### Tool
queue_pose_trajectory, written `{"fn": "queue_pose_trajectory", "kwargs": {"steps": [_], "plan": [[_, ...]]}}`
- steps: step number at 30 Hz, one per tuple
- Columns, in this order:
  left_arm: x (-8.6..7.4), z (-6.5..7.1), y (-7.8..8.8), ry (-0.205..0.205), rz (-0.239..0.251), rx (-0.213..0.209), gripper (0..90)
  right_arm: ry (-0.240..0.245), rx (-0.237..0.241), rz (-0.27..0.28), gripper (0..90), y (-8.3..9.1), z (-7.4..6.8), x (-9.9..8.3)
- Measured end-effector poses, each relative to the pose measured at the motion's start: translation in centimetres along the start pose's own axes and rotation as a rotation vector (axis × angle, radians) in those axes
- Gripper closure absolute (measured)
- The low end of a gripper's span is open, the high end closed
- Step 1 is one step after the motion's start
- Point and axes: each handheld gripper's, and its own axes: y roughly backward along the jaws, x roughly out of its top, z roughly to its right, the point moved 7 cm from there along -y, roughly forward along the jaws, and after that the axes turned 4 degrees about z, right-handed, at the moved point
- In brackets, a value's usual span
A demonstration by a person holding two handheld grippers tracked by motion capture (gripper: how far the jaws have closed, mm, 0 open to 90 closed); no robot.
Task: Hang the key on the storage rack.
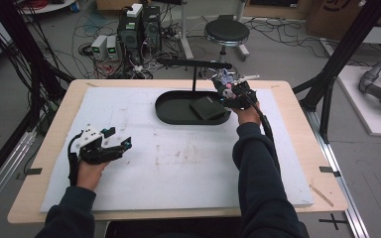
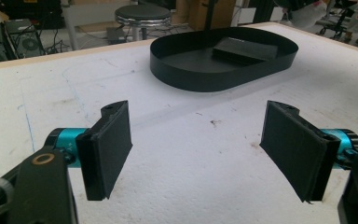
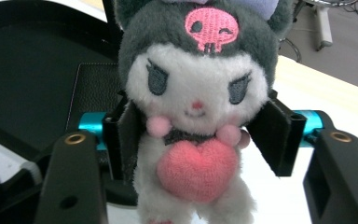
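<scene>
A plush toy [image 3: 196,102] with a grey hood, white face and pink heart sits between the jaws of my right gripper [image 3: 198,140], which is shut on its sides. In the high view the plush toy [image 1: 226,79] and right gripper [image 1: 229,90] are held up at the far right end of a black oval tray [image 1: 168,116], just under the tip of a black stand bar [image 1: 193,63]. A flat black wallet-like case [image 1: 206,108] lies in the tray. My left gripper [image 1: 120,139] rests low at the near left, open, with nothing between its pads [image 2: 109,144].
A white foam mat [image 1: 178,163] covers the wooden table. The tray [image 2: 191,77] with the case [image 2: 247,49] lies ahead of the left gripper. Beyond the table stand a round stool [image 1: 226,32], computers and cables on the floor. Black frame posts flank the table.
</scene>
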Motion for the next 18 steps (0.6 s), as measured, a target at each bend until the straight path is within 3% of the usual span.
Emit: {"fn": "queue_pose_trajectory", "kwargs": {"steps": [5,8,13,15,18], "plan": [[0.0,0.0,0.0,0.000,0.000,0.000,24.1,0.013,0.011,0.021,20.1,0.1,-0.4,0.2],[0.0,0.0,0.0,0.000,-0.001,-0.001,24.1,0.027,0.015,0.031,20.1,0.7,-0.6,0.3],[0.0,0.0,0.0,0.002,0.001,0.001,24.1,0.047,0.068,0.066,20.2,2.9,-0.6,0.6],[0.0,0.0,0.0,0.002,0.003,0.001,24.1,0.089,0.063,0.128,21.3,4.2,-0.6,0.6],[0.1,0.0,0.0,0.006,0.005,-0.003,24.1,0.074,0.109,0.076,20.9,5.7,-0.6,-0.3]]}}
